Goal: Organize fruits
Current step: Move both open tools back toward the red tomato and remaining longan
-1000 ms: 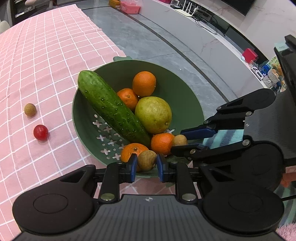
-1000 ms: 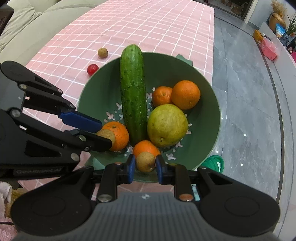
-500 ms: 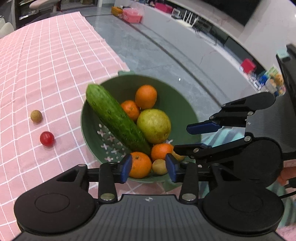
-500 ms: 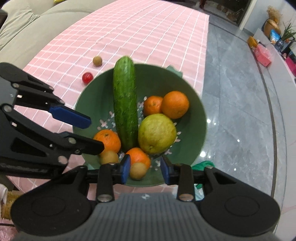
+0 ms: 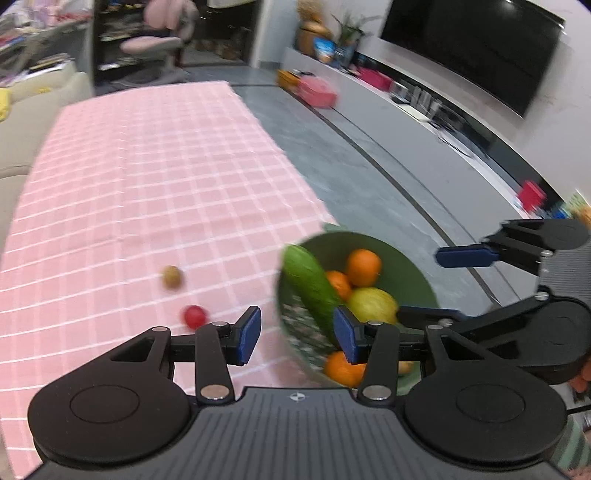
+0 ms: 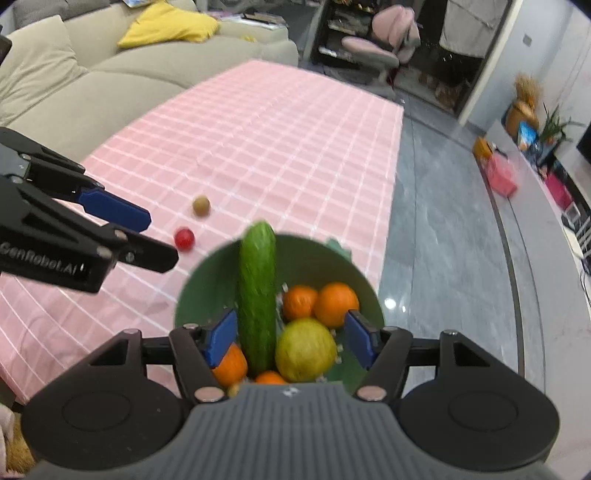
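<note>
Living room setup: pink checked tablecloth point(image 6: 258, 147) over a table, beige sofa point(image 6: 92, 85) with a yellow cushion point(image 6: 170, 27) behind, grey floor point(image 6: 443, 229) off to the side, dark TV point(image 5: 476, 48) on the wall. Green bowl point(image 6: 354, 273) sitting at the near edge of the cloth, loaded with a long cucumber point(image 6: 257, 295) poking over the far rim, a yellow-green round fruit point(image 6: 304, 350) and several oranges point(image 6: 336, 303) packed beside it. Two strays out on the cloth, well apart from the bowl: a red cherry tomato point(image 6: 184, 238) and a small brown longan-looking fruit point(image 6: 201, 205) just beyond it. Left gripper point(image 5: 295, 334) above the bowl's left rim, jaws opening, nothing between the blue pads. Right gripper point(image 6: 291, 339) right over the bowl, jaws opening too, gripping nothing. Bit of motion blur everywhere.
</note>
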Demonstrator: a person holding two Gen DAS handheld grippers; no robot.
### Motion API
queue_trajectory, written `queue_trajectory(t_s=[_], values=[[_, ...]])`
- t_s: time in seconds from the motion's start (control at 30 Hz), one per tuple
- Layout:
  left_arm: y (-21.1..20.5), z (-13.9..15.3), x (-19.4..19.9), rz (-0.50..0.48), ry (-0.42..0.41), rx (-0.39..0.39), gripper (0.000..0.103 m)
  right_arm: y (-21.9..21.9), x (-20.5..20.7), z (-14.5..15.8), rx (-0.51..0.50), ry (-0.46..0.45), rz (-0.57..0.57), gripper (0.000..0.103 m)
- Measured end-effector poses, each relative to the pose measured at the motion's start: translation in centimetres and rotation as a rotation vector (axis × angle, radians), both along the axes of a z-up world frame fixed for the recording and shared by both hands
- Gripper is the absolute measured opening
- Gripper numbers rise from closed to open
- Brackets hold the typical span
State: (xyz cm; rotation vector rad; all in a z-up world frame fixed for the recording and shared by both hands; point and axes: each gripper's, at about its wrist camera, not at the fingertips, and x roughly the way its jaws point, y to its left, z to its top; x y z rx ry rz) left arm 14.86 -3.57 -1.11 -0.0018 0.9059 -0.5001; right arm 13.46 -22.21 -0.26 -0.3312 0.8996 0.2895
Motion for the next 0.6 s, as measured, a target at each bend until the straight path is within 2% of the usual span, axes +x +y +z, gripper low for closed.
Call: queue_trajectory(t_s=[0.27, 0.6], values=[[4.0, 0.7, 0.5, 0.125, -0.049, 0.045, 0.054, 3.8, 1.5, 1.4, 0.034, -0.034, 0.115, 0.062], [7.2, -0.6, 1.7, 0.160, -0.070, 0.053, 0.054, 9.1, 4.2, 0.4, 0.017, -0.011, 0.274, 0.062]])
